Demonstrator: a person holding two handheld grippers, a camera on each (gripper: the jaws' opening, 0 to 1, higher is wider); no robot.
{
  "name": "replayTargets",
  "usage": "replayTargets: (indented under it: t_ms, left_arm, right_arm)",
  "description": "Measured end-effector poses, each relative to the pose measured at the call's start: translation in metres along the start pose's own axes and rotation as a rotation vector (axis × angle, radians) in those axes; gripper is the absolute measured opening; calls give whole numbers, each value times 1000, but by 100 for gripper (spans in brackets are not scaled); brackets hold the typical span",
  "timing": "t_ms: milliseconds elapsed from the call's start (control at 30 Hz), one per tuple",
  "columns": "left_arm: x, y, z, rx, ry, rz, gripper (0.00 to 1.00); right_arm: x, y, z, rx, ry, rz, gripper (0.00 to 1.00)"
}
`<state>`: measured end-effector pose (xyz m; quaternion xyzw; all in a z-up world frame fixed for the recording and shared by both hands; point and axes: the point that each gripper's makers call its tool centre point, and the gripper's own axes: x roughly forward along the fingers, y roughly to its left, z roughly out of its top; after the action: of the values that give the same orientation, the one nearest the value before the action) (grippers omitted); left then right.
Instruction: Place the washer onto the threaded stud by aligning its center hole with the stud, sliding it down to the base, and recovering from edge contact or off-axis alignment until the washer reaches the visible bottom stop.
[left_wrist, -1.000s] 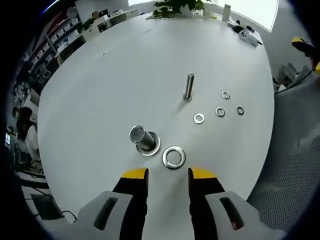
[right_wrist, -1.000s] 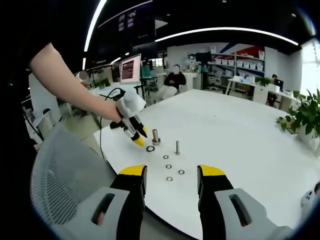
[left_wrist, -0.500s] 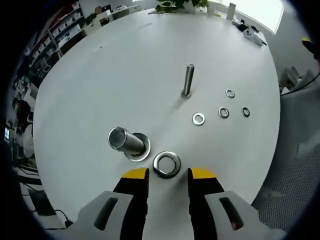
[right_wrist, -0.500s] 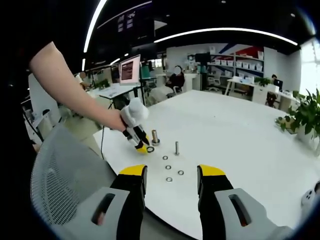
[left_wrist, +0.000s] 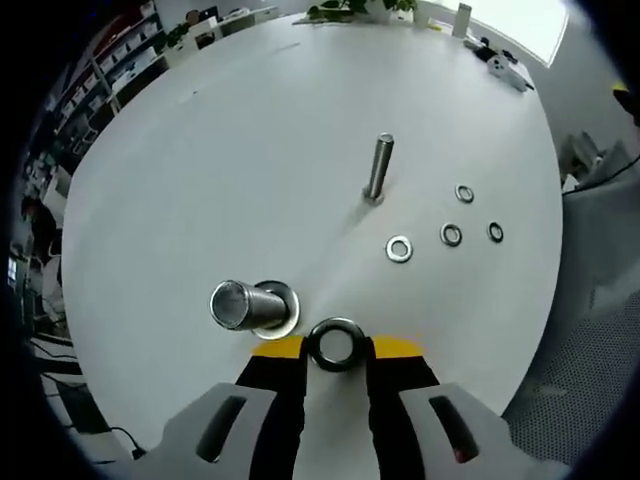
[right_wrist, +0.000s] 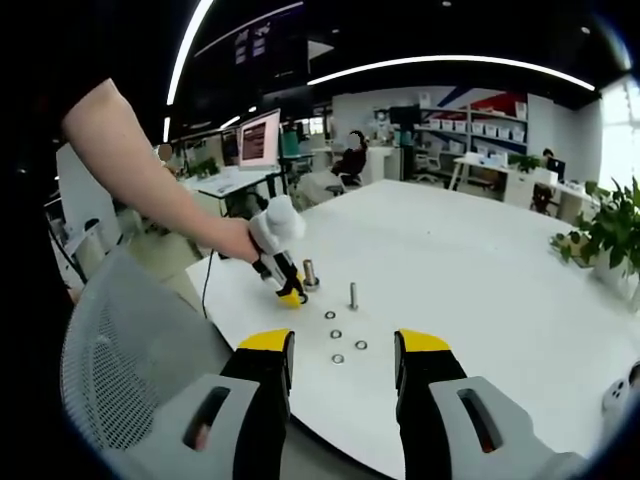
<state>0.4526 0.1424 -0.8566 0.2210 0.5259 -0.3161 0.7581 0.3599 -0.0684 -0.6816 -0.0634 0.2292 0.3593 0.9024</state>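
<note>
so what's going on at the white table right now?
A person is working with two handheld grippers. The left gripper has its jaws around the large washer lying on the white table, right beside the thick stud. A thinner stud stands farther out, with four small washers loose near it. No washer is on the thinner stud yet. The right gripper hangs open, back from the parts, holding nothing.

Grey mesh chair (right_wrist: 110, 380) beside white table (right_wrist: 480, 260); potted plant (right_wrist: 610, 235), lit monitor (right_wrist: 260, 137) behind.
</note>
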Motion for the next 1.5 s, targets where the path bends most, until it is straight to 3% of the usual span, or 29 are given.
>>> replayTargets:
  t_ms: [467,767,967,1100,1500]
  left_arm:
    - [-9,-1,-27,65,112,-25,21]
    - [-8,-6,-31,176,184,-52,27]
    - [-10,-5,-33,223,221,-58,26]
    - [-9,1,-33,212,224,-49,21]
    - [-9,-1,-33,217,214,-60,20]
  right_arm:
    - [0,0,1,1,-4,-2,42]
    - [0,-1,1,-2,-4,-4,42]
    - [-1,-1,1,-1,-6,-7,42]
    - [-1,-1,2,0,-8,-9,42]
    - [-1,-2,2,1,-13,-10,42]
